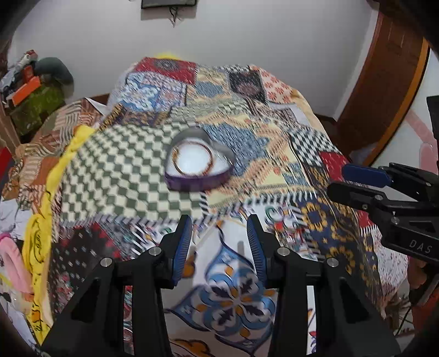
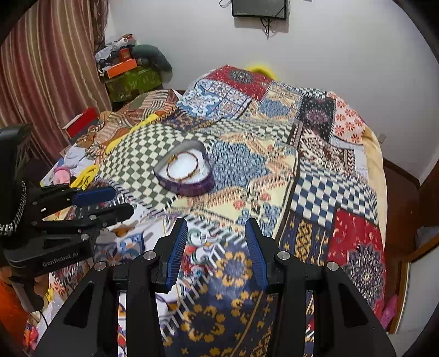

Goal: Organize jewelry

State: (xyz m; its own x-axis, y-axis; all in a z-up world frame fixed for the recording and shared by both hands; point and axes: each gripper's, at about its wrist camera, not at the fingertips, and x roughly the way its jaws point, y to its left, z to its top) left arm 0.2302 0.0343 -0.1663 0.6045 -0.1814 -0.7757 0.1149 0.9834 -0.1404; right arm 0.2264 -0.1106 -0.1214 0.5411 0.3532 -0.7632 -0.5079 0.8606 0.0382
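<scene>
A purple heart-shaped jewelry box (image 1: 197, 164) (image 2: 186, 171) with a white lining lies open on the patchwork bedspread (image 1: 274, 153) (image 2: 274, 175). Gold bangles (image 1: 192, 160) (image 2: 183, 168) rest inside it. My left gripper (image 1: 219, 233) hovers over the bedspread on the near side of the box, open, with nothing between its blue pads (image 1: 183, 247). My right gripper (image 2: 216, 239) is also open and empty, nearer than the box and to its right. Each gripper shows at the edge of the other's view: the right one (image 1: 354, 184), the left one (image 2: 109, 203).
Yellow cloth (image 1: 41, 219) and loose clothes lie along the bed's left side. A red box (image 2: 82, 123) and a cluttered green stand (image 2: 131, 79) sit by the striped curtain (image 2: 55, 68). A wooden door frame (image 1: 384, 109) is at the right. A dark screen (image 2: 259, 8) hangs on the wall.
</scene>
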